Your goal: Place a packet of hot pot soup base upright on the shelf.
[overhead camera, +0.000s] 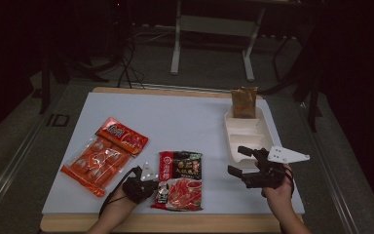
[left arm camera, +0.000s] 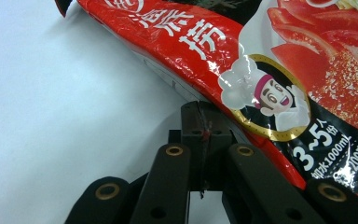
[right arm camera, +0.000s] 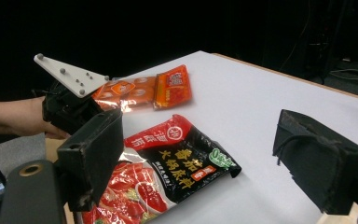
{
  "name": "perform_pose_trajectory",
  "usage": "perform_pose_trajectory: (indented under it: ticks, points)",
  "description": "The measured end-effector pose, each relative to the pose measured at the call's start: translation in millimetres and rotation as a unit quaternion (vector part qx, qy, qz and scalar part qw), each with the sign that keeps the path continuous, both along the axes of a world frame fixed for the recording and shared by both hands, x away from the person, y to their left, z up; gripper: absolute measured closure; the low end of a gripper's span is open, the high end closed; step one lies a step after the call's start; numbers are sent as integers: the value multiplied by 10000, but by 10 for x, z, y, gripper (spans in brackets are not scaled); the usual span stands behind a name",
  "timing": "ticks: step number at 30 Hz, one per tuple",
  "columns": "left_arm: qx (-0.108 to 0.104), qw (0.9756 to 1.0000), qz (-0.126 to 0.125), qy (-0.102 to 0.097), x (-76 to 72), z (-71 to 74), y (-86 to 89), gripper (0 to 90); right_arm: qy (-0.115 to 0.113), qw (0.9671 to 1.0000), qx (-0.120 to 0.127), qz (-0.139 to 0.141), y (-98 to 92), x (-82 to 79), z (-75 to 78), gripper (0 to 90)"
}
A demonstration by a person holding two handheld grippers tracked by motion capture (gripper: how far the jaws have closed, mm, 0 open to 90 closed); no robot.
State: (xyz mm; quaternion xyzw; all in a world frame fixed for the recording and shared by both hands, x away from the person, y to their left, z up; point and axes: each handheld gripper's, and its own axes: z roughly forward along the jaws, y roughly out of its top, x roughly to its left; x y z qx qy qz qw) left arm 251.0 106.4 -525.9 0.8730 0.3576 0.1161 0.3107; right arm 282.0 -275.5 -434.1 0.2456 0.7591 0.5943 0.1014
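My left gripper (overhead camera: 148, 181) is black with brass-ringed screws along its links and a black cable trailing behind it. My right gripper (overhead camera: 237, 161) is black too, with blocky pads and a grey, screw-dotted three-cornered plate (overhead camera: 287, 155) on top.

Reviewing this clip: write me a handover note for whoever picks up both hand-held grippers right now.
Left hand-held gripper: jaws shut on the left edge of the red-and-black soup base packet, which lies flat near the table's front edge.
Right hand-held gripper: jaws open, nothing between them, hovering beside the white divided tray.
Other things: an orange packet of portions lies at the left; a brown packet stands in the tray's far compartment; the tray's nearer compartments look unfilled.
Done: brown packet is in the tray, soup base packet gripped.
Left, probably: lift the soup base packet into the tray, then the orange packet.
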Motion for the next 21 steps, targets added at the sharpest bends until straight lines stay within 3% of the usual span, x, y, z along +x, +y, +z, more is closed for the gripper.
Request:
perform_pose_trajectory:
  ticks: [8,13,19,21]
  points:
    - [46,9999,120,-113,32,2,49,900,-23,10000,-90,17,7,-10,-17,158]
    - [-211,9986,386,-279,122,151,144,898,-46,10000,-49,-7,-17,-22,-5,158]
    - [-509,9960,636,-368,276,312,162,773,-83,9999,-80,-21,-19,-26,-7,158]
    - [-581,9954,649,-395,324,348,146,680,-125,9999,-65,35,-13,-22,-9,157]
